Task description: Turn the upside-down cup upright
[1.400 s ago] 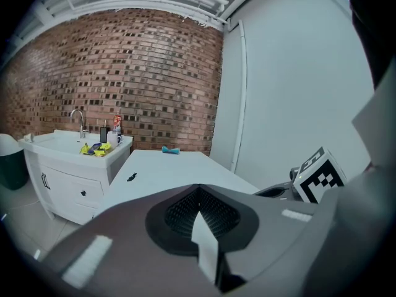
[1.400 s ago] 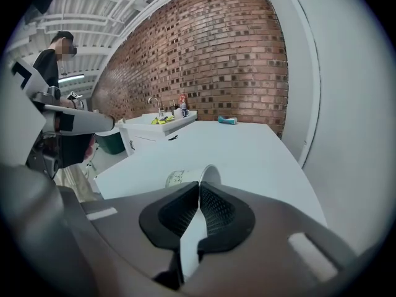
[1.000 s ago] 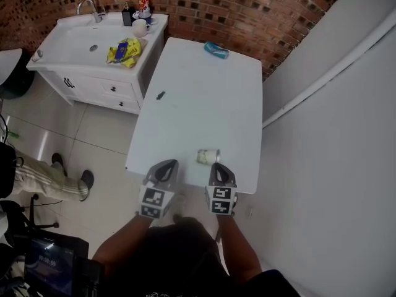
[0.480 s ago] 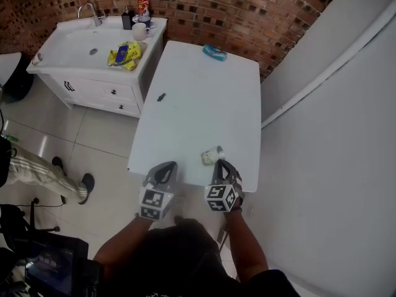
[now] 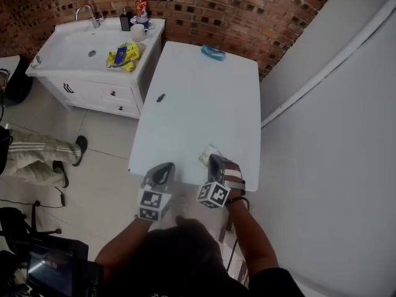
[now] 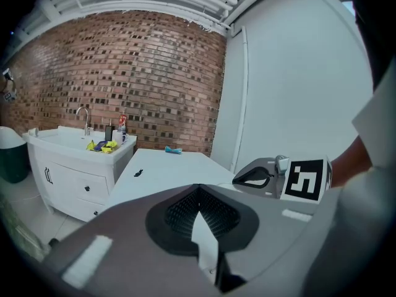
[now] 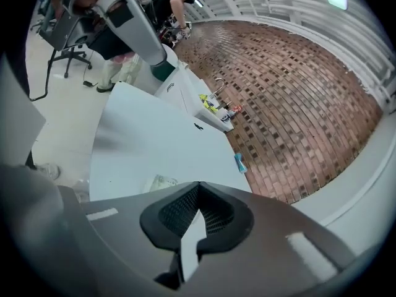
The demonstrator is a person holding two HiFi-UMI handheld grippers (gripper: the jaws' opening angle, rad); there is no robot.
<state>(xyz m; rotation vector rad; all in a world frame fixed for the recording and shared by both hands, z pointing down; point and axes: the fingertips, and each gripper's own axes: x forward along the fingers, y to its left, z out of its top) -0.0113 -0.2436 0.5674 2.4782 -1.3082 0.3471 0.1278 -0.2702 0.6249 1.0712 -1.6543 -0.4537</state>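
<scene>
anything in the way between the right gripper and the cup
Nothing visible. The cup sits on bare table just ahead of the right gripper, whose jaws are together and empty. The small black thing and the blue thing lie far up the table, well clear.

Head view: steeply down over table point(image 5: 204, 104); gripper views: low along it, facing brick wall point(image 6: 136, 79).

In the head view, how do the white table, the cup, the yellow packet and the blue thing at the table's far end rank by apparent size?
1. white table
2. yellow packet
3. blue thing and cup: they look about alike, and the cup is much nearer the camera, so I leave them unranked.
</scene>
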